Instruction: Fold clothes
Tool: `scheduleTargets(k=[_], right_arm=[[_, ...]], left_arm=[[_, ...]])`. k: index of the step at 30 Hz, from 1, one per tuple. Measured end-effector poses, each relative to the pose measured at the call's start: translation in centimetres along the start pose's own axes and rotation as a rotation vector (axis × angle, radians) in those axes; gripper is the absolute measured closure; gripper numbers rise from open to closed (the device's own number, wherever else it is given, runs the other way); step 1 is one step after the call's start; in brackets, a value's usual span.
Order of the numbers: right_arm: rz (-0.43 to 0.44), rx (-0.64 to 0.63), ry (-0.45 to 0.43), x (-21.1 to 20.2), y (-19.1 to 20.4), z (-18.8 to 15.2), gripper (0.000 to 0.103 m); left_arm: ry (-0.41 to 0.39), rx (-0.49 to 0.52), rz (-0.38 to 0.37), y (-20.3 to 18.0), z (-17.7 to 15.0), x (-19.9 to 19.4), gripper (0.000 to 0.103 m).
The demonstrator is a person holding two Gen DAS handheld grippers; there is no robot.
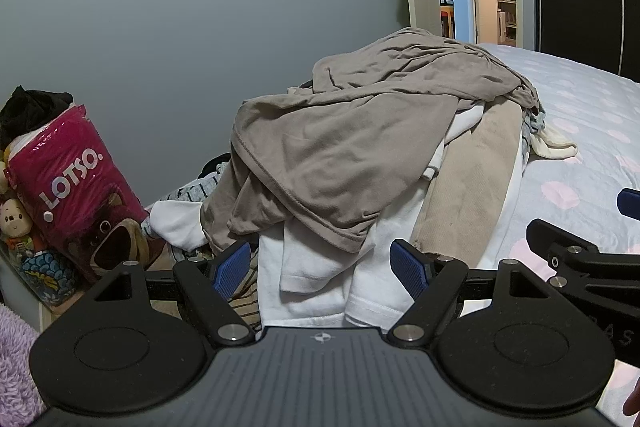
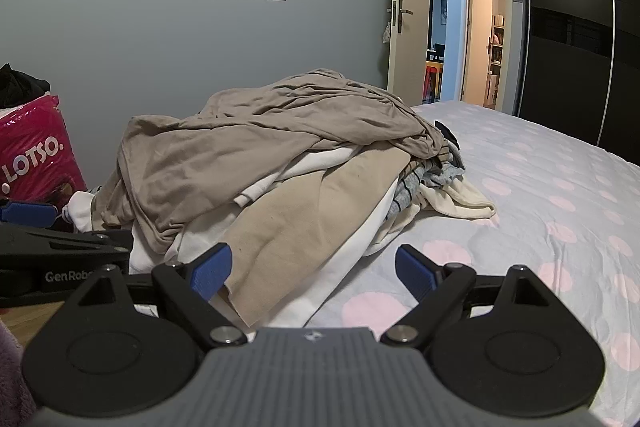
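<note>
In front of me a loose heap of crumpled clothes [image 1: 360, 163] sits on the near corner of the bed with the pale lilac, pink-dotted cover [image 2: 560, 187], none of it visibly folded. On top lies a thin taupe jersey garment [image 1: 340, 131], draped and wrinkled; I judge it light, limp and likely to drag its neighbours along if I pull low. Under it run a white cotton piece [image 1: 312, 267] and a tan ribbed-looking cloth [image 2: 300, 227], which looks thicker. The stitched hem of the taupe piece, hanging toward me, seems the cleanest place to pinch. My left tool [image 1: 322, 269] hovers just short of the heap, fingers spread and holding nothing; my right tool [image 2: 314, 273] is level beside it, also spread wide and empty, over the cloth edge and cover.
</note>
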State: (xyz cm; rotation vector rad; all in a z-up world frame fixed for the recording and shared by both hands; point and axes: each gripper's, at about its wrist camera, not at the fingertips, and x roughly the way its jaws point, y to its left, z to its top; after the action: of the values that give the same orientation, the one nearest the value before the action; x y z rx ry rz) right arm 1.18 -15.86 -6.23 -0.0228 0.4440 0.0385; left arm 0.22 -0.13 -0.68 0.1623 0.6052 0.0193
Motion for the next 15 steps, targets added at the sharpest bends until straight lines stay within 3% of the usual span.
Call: scheduleTargets(k=[8, 15], right_arm=[[-0.01, 0.003, 0.0, 0.2, -0.1, 0.1, 0.013], [-0.029, 0.003, 0.034, 1.6, -0.6, 1.4, 0.014]], left_arm=[[-0.001, -0.003, -0.048, 0.3, 0.4, 0.1, 0.03], [0.005, 0.004, -0.103, 1.0, 2.8, 1.6, 0.037]])
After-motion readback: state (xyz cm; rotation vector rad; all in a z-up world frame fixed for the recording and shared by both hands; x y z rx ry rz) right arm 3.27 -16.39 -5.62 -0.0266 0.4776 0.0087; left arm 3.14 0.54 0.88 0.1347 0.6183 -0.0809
